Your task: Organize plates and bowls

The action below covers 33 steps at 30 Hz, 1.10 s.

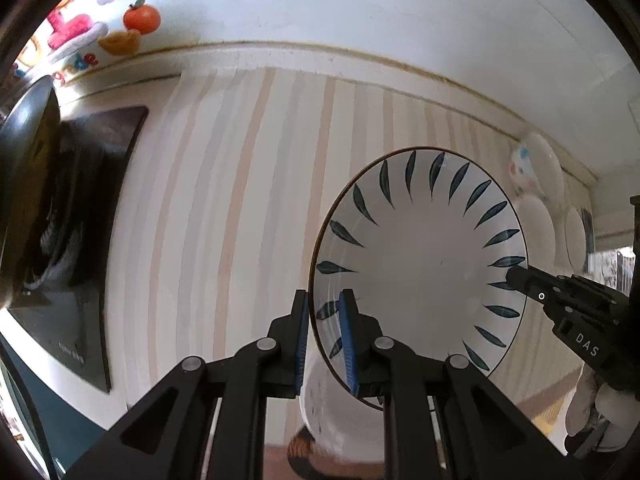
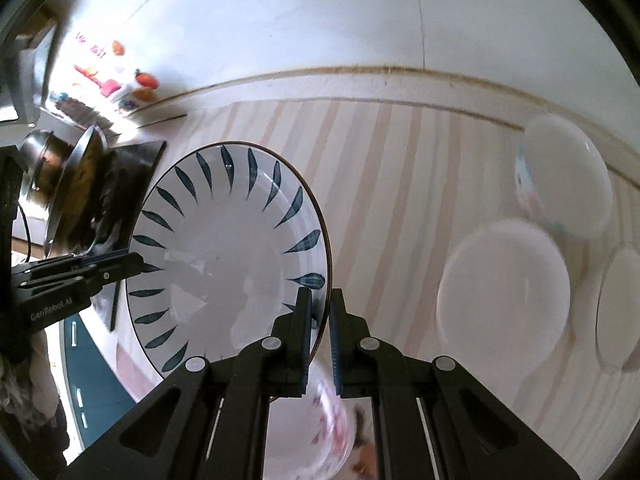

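A white plate (image 1: 420, 256) ringed with dark blue leaf marks is held above the striped tabletop (image 1: 248, 208), its rim clenched on opposite sides by the left tongs (image 1: 326, 300) and the right tongs (image 2: 322, 300). Three pale dishes (image 2: 504, 280) are seen farther right on the tabletop, a dark cooktop (image 1: 92, 208) at left.

Lying beneath the claw: striped tablecloth (image 1: 248, 200) in beige and white, spreading ahead and to both sides. Running beyond the claw along the far edge: white wall (image 1: 360, 4) above a stained ledge (image 1: 400, 62). Showing far left of the claw: fruit stickers (image 1: 136, 20), black cooktop (image 1: 96, 208), bright daylight glaring.
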Tool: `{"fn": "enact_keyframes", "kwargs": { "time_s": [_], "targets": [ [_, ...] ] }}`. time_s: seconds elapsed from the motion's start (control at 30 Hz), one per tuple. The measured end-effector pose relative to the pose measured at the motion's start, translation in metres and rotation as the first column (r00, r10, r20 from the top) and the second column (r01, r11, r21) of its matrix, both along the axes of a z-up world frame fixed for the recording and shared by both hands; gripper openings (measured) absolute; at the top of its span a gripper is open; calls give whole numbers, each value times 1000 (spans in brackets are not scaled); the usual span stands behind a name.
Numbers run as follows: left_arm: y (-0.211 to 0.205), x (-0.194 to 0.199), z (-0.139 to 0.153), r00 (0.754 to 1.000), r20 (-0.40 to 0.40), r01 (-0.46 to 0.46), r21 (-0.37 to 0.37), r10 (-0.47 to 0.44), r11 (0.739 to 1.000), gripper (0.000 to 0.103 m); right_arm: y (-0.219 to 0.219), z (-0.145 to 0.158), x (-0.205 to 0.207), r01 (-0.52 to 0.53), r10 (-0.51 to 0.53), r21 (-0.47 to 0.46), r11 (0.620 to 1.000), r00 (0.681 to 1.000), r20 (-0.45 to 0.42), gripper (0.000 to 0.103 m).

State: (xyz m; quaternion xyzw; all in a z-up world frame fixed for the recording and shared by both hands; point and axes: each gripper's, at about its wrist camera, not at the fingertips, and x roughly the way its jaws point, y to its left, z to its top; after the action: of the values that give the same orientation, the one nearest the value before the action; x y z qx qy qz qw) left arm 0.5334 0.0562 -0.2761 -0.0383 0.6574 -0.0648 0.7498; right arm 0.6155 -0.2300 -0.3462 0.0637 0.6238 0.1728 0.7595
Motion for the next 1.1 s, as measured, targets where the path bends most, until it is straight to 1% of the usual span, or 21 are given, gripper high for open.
{"fn": "enact_keyframes", "kwargs": {
  "time_s": [0.03,0.13,0.23,0.33,0.4,0.5,0.73,0.77,0.8,0.87,0.93,1.0,1.1],
  "targets": [
    [1,-6,2,1000,-1,5,4,-5,1000,13,0,2,-11,3,-3,2,1000,1000,-2,10],
    [-5,-29,-9,999,-14,41,27,-41,999,13,4,4,-38,-8,8,0,1000,1000,0,10],
    [-7,-48,-25,997,-54,56,19,-55,998,13,1,0,-67,-17,17,-16,1000,1000,-7,10],
    [-9,-63,-37,993,-92,74,3,-74,997,13,-7,-13,-83,3,-4,-10,1000,999,-35,10],
    [-11,-69,-44,990,-109,89,-2,-89,996,13,-10,-24,-88,19,-20,-7,1000,999,-50,10],
    [-14,-72,-54,987,-124,106,13,-104,994,13,-13,-38,-94,32,-33,-6,999,997,-67,10],
    [-25,-70,-62,980,-140,145,34,-139,989,13,-13,-56,-101,48,-49,-10,999,994,-95,10],
    [-27,-69,-62,980,-138,149,22,-145,989,13,-13,-58,-101,49,-50,-13,999,994,-98,10],
    [-31,-68,-59,979,-134,152,-18,-153,988,13,-13,-59,-101,49,-49,-11,999,994,-99,10],
    [-36,-69,-56,978,-118,167,-31,-170,985,13,-11,-60,-99,44,-43,7,999,994,-104,9],
    [-50,-67,-53,972,-106,207,-19,-208,978,13,-8,-58,-99,38,-37,16,999,994,-102,9],
    [-60,-67,-54,968,-102,230,-7,-229,973,13,-5,-60,-98,23,-25,-20,1000,996,-87,9],
    [-67,-69,-60,965,-108,243,23,-239,970,13,-7,-66,-96,35,-38,-23,999,994,-103,9]
  ]
}}
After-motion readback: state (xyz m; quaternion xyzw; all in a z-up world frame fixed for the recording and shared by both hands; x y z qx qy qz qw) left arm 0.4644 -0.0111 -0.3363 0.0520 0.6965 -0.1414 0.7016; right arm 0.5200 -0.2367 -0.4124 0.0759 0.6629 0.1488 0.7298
